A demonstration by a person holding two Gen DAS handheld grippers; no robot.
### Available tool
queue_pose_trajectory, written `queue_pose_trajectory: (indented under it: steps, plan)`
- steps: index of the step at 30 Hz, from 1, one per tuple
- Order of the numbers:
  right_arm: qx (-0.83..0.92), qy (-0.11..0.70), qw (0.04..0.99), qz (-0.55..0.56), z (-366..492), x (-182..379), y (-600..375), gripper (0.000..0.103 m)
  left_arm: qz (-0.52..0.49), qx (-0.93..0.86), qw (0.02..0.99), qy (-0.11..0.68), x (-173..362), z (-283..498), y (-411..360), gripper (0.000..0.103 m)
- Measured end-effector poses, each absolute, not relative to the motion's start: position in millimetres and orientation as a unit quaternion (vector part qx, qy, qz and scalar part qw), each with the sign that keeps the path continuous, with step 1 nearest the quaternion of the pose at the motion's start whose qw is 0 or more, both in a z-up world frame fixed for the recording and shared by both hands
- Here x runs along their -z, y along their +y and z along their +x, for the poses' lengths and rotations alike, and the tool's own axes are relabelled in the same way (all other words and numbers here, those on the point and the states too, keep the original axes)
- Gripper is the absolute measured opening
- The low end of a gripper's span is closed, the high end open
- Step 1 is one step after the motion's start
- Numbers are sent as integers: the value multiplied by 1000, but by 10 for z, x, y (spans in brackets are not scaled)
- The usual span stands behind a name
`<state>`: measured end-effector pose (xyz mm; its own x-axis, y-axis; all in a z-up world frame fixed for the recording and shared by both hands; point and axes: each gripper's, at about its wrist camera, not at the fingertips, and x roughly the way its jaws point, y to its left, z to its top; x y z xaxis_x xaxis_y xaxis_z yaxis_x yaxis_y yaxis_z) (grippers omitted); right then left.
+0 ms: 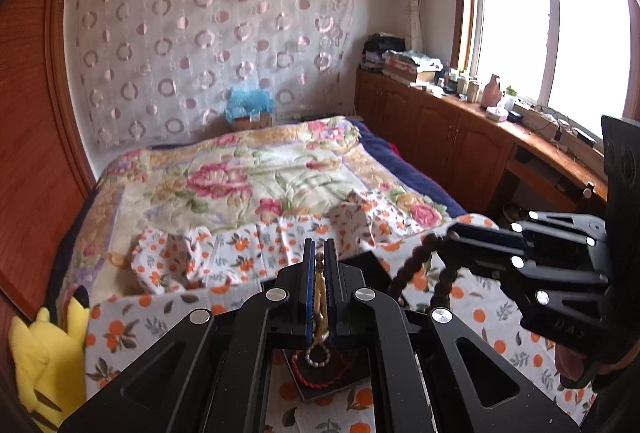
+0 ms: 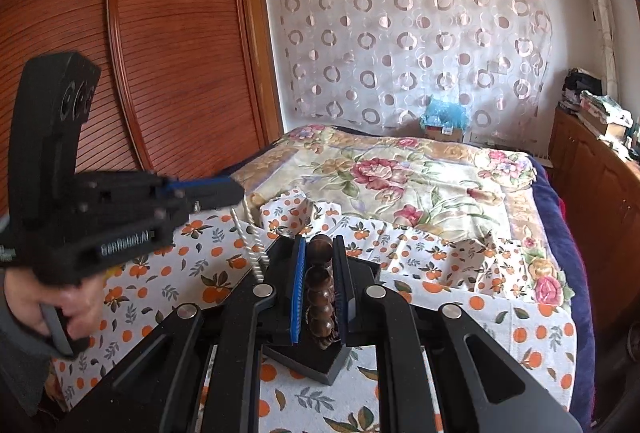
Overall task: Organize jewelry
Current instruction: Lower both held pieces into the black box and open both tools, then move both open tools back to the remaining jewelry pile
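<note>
My left gripper [image 1: 319, 253] is shut on a thin pale bead strand [image 1: 319, 297], whose small beaded loop [image 1: 318, 355] hangs over a black tray [image 1: 320, 387] with a red cord bracelet [image 1: 304, 377]. In the right wrist view the left gripper [image 2: 236, 193] holds the white strand [image 2: 250, 237] dangling down. My right gripper [image 2: 320, 245] is shut on a brown wooden bead bracelet [image 2: 320, 293] above a black box [image 2: 316, 363]. In the left wrist view the right gripper [image 1: 448, 233] holds the bracelet [image 1: 416, 265] hanging beside an open black box [image 1: 372, 265].
An orange-print cloth [image 2: 460, 293] covers the near surface in front of a bed with a floral quilt [image 1: 240, 181]. A yellow plush toy [image 1: 48, 353] lies at the left. Wooden cabinets [image 1: 460, 137] run under the window; a wooden wardrobe [image 2: 160, 53] stands at the left.
</note>
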<state>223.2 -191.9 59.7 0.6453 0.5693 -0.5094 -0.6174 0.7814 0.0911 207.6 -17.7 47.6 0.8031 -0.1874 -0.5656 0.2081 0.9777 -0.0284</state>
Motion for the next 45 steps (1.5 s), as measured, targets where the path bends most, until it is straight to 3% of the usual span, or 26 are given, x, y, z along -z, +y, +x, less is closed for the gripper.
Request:
queue_pose_trajectory:
  steps: [27, 33, 36, 45]
  plan:
    - [-318, 279, 903, -72, 2292, -305, -1666, 16, 2, 94, 944, 315, 184, 992, 137, 5]
    - [-319, 272, 904, -85, 1980, -273, -1765, 16, -10, 96, 942, 320, 285, 755, 153, 7]
    - [-322, 266, 904, -88, 1667, -224, -1894, 16, -9, 98, 942, 321, 335, 648, 119, 17]
    - [-319, 277, 903, -80, 1039, -2, -2255, 16, 11, 97, 940, 327, 424, 433, -31, 17]
